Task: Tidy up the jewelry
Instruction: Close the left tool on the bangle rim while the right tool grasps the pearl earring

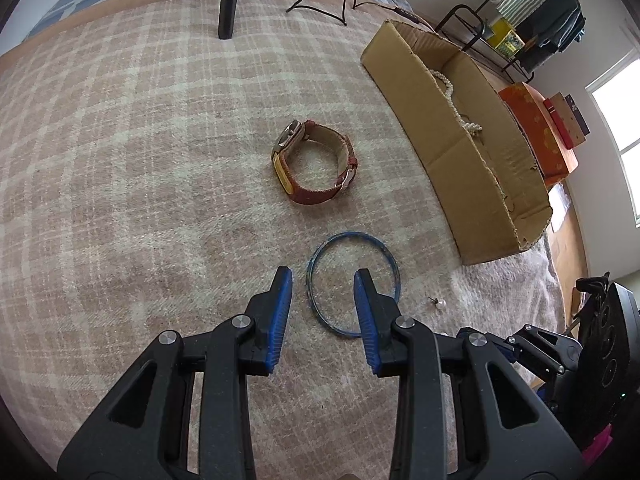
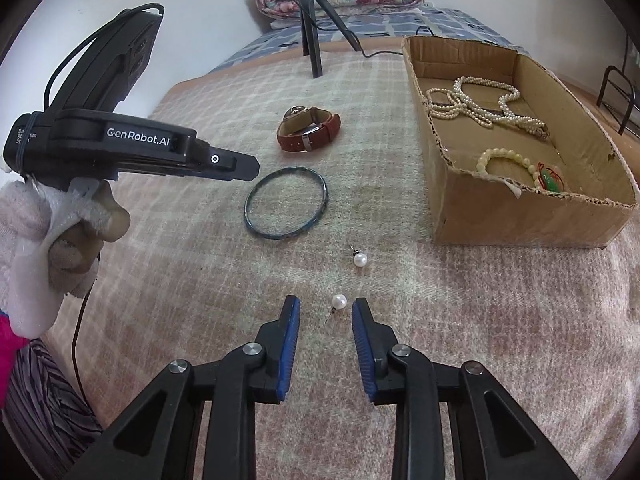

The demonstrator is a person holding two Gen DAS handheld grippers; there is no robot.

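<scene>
- Left gripper (image 1: 323, 276) hangs over the blanket (image 1: 140, 160) with its jaws wide and nothing between them; the near-left arc of the bangle (image 1: 316, 264) shows between the blue pads, the right pad overlapping the ring's lower right edge in this view. Whether it touches cannot be told.
- Right gripper (image 2: 326, 304) is low over the blanket, jaws wide, holding nothing. A pearl stud (image 2: 339, 301) lies between the fingertips, nearer the right pad; its pin points down-left toward the camera.
- A second stud (image 2: 360, 259) lies just beyond, between the gripper and the box (image 2: 520, 220), its pin pointing up-left.
- The bangle lies flat, left of the second stud, below the watch (image 2: 308, 130).
- The watch has a red-brown strap buckled into a loop and rests on its edge, face at the far-left end, long axis running left to right in the right wrist view.
- The box stands at the right, long axis running away from the camera; inside lie a pearl necklace (image 2: 480, 106) at the far end and a bead bracelet (image 2: 508, 160) at the near end.
- A tripod (image 2: 312, 20) stands at the far edge.
</scene>
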